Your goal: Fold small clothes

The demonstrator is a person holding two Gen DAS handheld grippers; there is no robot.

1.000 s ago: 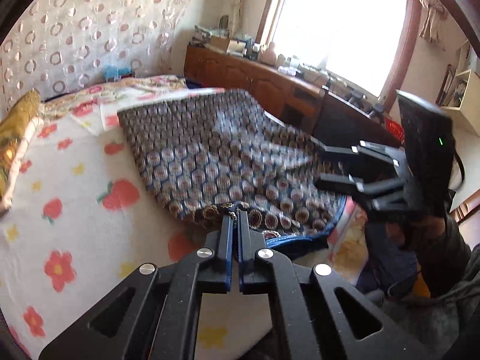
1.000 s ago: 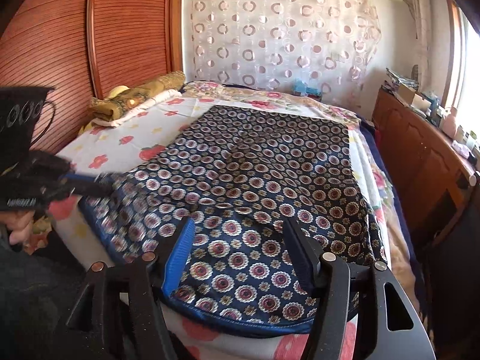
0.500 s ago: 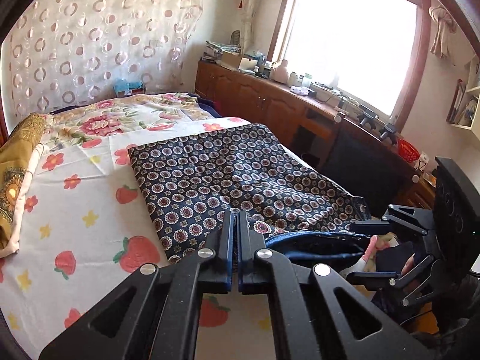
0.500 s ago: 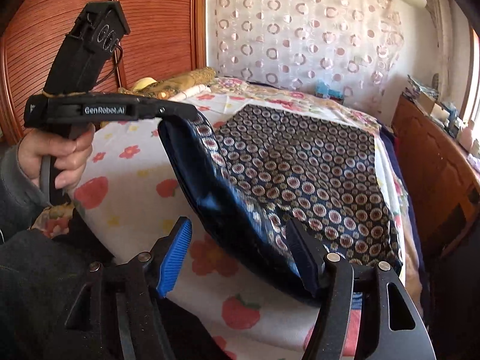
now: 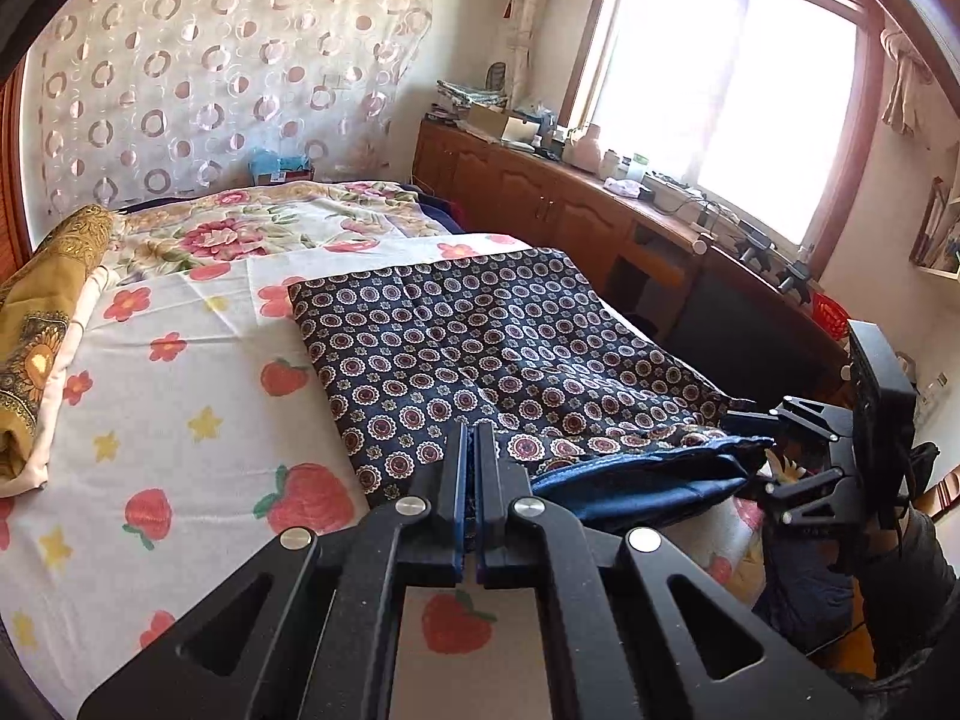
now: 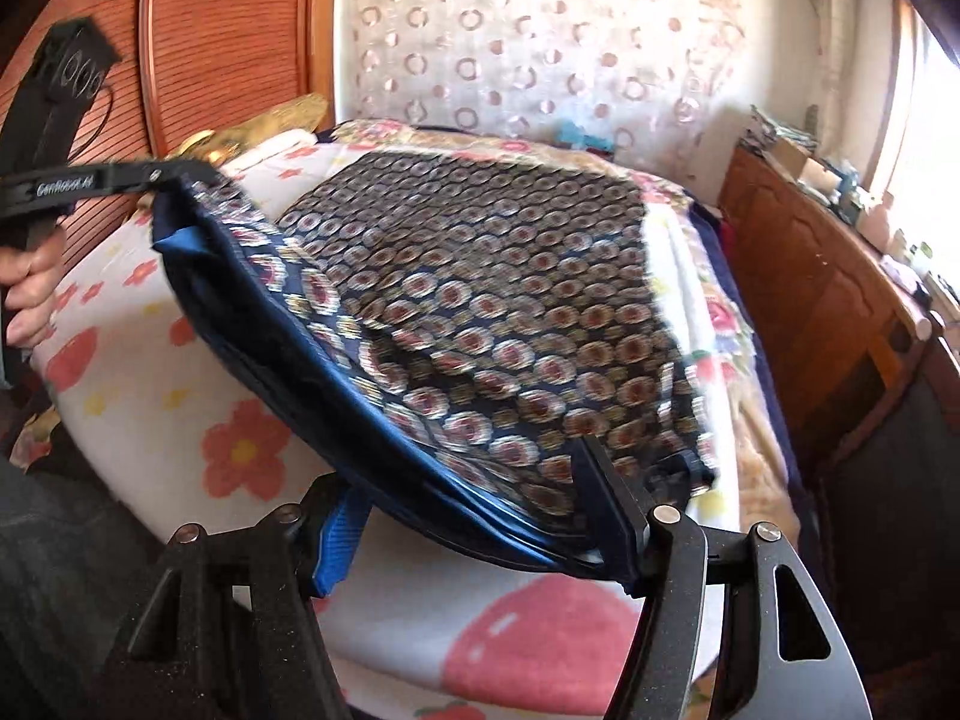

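A dark blue garment (image 5: 480,354) with round medallion print lies spread on the bed, its blue waistband (image 5: 648,480) at the near edge. My left gripper (image 5: 474,438) is shut on the garment's near left corner and holds it lifted; it shows in the right wrist view (image 6: 174,171) at the upper left. My right gripper (image 6: 474,492) is open, with its fingers astride the raised waistband edge (image 6: 420,468) near the right corner. It appears at the right of the left wrist view (image 5: 750,450).
The bed has a white sheet with strawberries and flowers (image 5: 180,420). A yellow folded blanket (image 5: 42,336) lies at the left. A wooden cabinet with clutter (image 5: 600,204) runs along the right under the window. A wooden wardrobe (image 6: 210,48) stands on the left.
My left gripper has lifted the garment's near left corner off the bed. My right gripper has moved in around the raised waistband edge at the right.
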